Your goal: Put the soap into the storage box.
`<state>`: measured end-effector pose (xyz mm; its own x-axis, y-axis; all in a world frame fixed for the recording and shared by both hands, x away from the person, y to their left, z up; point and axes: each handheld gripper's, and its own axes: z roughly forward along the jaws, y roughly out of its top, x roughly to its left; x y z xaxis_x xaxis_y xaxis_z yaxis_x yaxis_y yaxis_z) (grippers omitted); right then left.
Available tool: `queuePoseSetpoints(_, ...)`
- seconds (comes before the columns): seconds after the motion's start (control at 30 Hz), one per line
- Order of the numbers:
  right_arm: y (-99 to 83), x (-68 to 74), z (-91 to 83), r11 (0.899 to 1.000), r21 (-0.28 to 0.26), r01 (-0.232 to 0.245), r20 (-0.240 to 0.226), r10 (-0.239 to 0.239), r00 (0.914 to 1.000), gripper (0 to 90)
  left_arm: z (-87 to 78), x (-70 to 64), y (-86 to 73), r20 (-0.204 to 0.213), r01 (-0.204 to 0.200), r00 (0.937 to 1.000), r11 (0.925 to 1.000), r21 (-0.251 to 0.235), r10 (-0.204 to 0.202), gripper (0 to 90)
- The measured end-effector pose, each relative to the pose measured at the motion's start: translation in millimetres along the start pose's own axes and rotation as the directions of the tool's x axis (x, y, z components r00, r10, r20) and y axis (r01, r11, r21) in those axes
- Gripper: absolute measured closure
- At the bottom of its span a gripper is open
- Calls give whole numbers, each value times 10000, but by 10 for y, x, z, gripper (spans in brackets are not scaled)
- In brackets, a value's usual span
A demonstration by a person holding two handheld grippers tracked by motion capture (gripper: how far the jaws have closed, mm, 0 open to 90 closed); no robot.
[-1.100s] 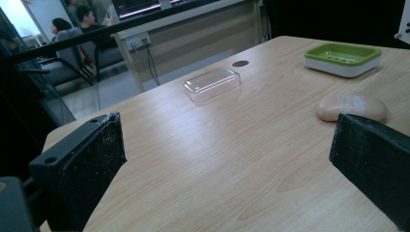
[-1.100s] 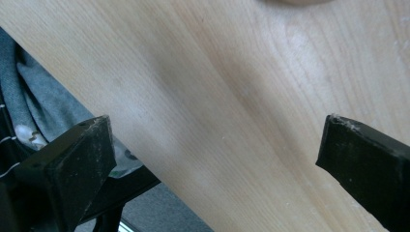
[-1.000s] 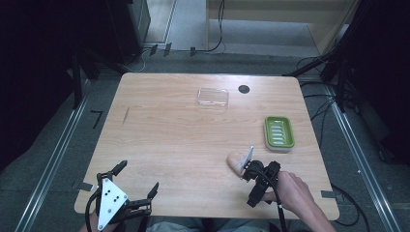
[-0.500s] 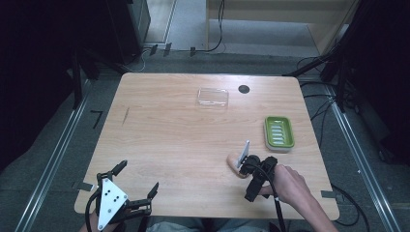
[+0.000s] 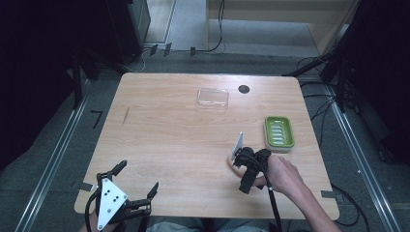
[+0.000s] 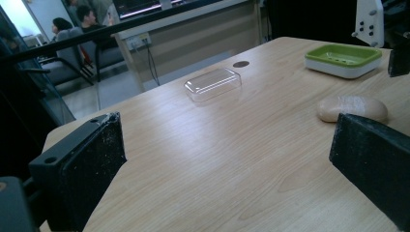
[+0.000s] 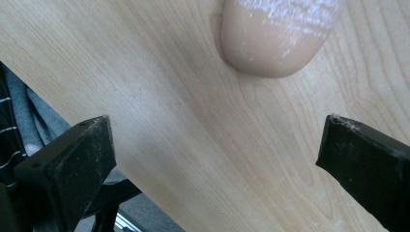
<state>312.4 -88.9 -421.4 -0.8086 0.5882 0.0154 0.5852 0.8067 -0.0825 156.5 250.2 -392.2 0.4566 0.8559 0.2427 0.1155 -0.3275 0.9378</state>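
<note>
A beige bar of soap [image 5: 231,160] lies on the wooden table [image 5: 164,135], right of centre near the front. My right gripper [image 5: 242,163], held by a hand, hovers over it pointing down. In the right gripper view its jaws stand open and wide apart, with the soap [image 7: 278,38] just beyond them and nothing between them. A green soap dish [image 5: 279,133] sits empty to the right of the soap. A clear plastic lid [image 5: 212,96] lies farther back. My left gripper [image 5: 138,177] rests open at the front left corner, and its own view faces the soap [image 6: 353,107], dish [image 6: 343,58] and lid [image 6: 212,83].
A small black hole [image 5: 244,89] marks the tabletop beside the clear lid. The table's front edge [image 7: 96,159] runs close behind my right gripper. Dark racks and cables surround the table on the floor.
My right gripper has moved a little left and away from the front edge, ending over the soap. The left gripper has stayed put.
</note>
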Motion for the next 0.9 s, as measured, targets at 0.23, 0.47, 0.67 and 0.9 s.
queuePoseSetpoints(0.23, 98, -47, -67, 9999, -110, -4, -57, 3, 10000, 0, -3, -2, 0, -1, 6, 10000, 10000, -22, -6, 0)
queuePoseSetpoints(0.47, 161, -109, -104, 9996, -270, -56, -123, 52, 9999, 0, 1, -3, -1, -6, -12, 10000, 10000, 2, 12, 0)
queuePoseSetpoints(0.67, 244, -172, -92, 9995, -254, -164, -227, 158, 9996, 0, 2, -4, -1, -5, -3, 10000, 10000, 3, 3, 0)
queuePoseSetpoints(0.9, 318, -221, -77, 9993, -330, -197, -311, 187, 9993, 0, 1, -1, -1, -13, -13, 10000, 10000, 25, 13, 0)
